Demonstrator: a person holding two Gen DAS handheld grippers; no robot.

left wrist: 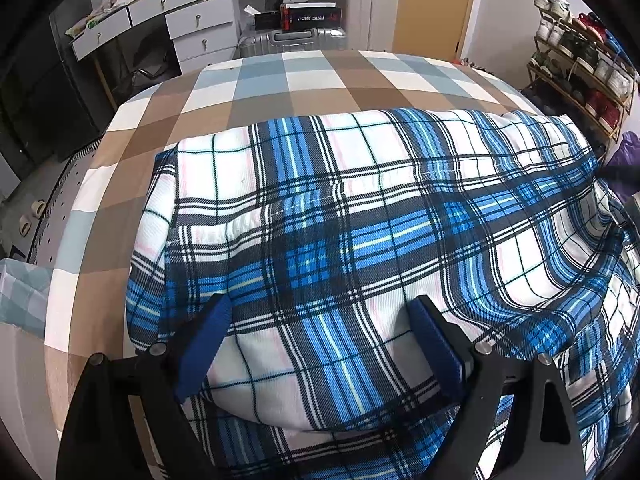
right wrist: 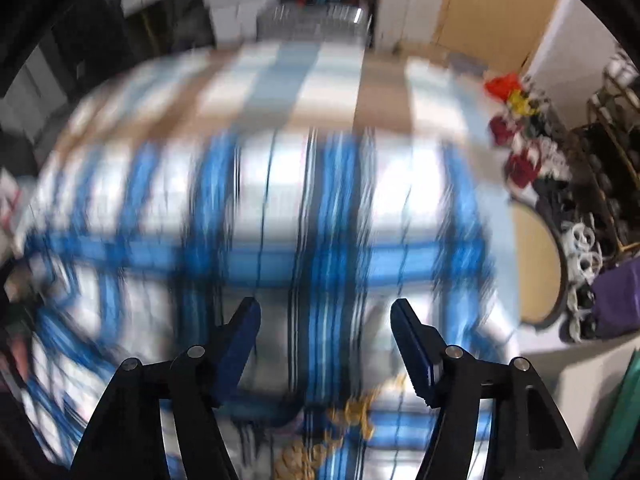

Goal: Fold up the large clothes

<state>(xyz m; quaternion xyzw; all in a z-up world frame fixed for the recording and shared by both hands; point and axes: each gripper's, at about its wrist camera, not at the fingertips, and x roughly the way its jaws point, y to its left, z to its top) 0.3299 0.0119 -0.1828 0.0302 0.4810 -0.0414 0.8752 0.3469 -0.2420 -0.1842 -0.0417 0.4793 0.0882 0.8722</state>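
Blue-padded fingers (left wrist: 434,350) of the left gripper (left wrist: 320,344) are standing wide apart, hovering over the shirt (left wrist: 360,216) and gripping nothing. Between and beyond them the blue, white and black plaid shirt is lying spread across the bed (left wrist: 256,92), which is wearing a brown, white and pale-blue checked cover; a fold is running across the cloth near its middle. Fingers (right wrist: 240,344) of the right gripper (right wrist: 324,344) are likewise gaping wide over the shirt (right wrist: 280,208), with nothing between them; this view is blurring heavily, so fine detail cannot be told. Past the bed, white drawers (left wrist: 192,24) and a silver suitcase (left wrist: 296,38) are standing against the far wall, and a shoe rack (left wrist: 580,56) is standing at the right.
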